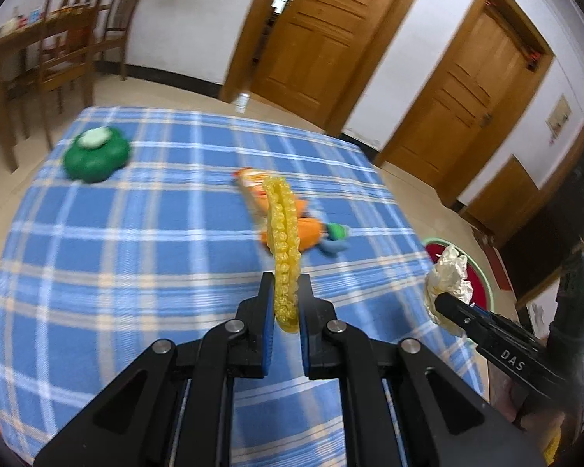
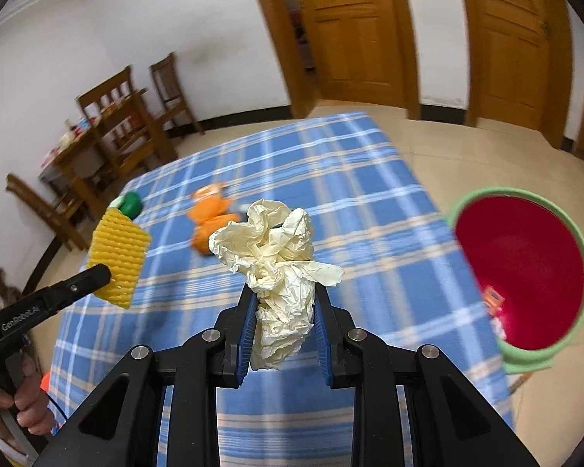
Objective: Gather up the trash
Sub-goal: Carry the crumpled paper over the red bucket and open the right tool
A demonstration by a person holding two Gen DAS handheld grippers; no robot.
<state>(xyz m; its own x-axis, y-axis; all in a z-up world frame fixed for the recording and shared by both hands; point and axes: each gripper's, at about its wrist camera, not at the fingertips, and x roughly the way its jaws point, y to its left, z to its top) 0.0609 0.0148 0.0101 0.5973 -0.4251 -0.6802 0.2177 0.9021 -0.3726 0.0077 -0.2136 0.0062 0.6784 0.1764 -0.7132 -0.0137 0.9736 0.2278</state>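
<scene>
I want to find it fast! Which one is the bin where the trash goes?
Find the table with the blue checked cloth. Just past its right edge, on the tan floor, stands the round bin, beside the right gripper that holds crumpled paper. It is the only thing with a pale green rim and a bright red inside.

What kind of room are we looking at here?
Probably a home's dining or living room: panelled wooden doors, a wooden dining table with chairs by the wall, and a table under a blue checked cloth.
</scene>
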